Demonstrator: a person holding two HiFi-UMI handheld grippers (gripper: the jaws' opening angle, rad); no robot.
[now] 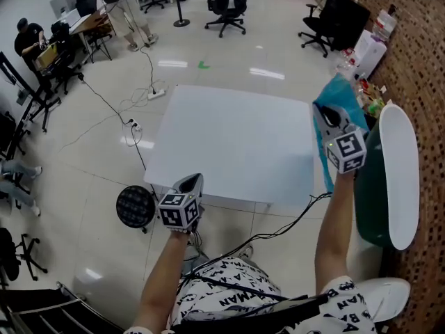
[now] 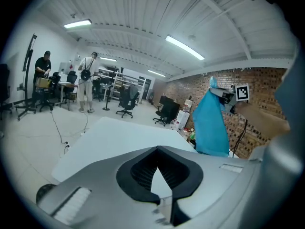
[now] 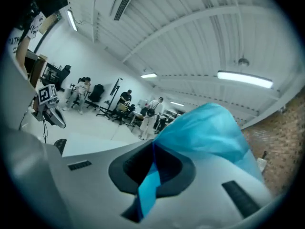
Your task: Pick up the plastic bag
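Note:
My right gripper (image 1: 332, 120) is raised over the right edge of the white table (image 1: 236, 141) and is shut on a blue plastic bag (image 1: 342, 92). The bag bunches above the jaws and a strip of it hangs down beside my forearm. In the right gripper view the bag (image 3: 209, 132) fills the slit of the right gripper (image 3: 153, 147). My left gripper (image 1: 188, 186) hovers at the table's front left edge, shut and holding nothing. The left gripper view shows the left gripper (image 2: 157, 151) pointing across the table toward the hanging bag (image 2: 209, 123).
A dark green bin with a white oval lid (image 1: 400, 172) stands right of the table against a brick wall. A black round object (image 1: 135, 206) and cables lie on the floor at the left. Office chairs (image 1: 226, 5) and people at desks (image 1: 31, 37) are far behind.

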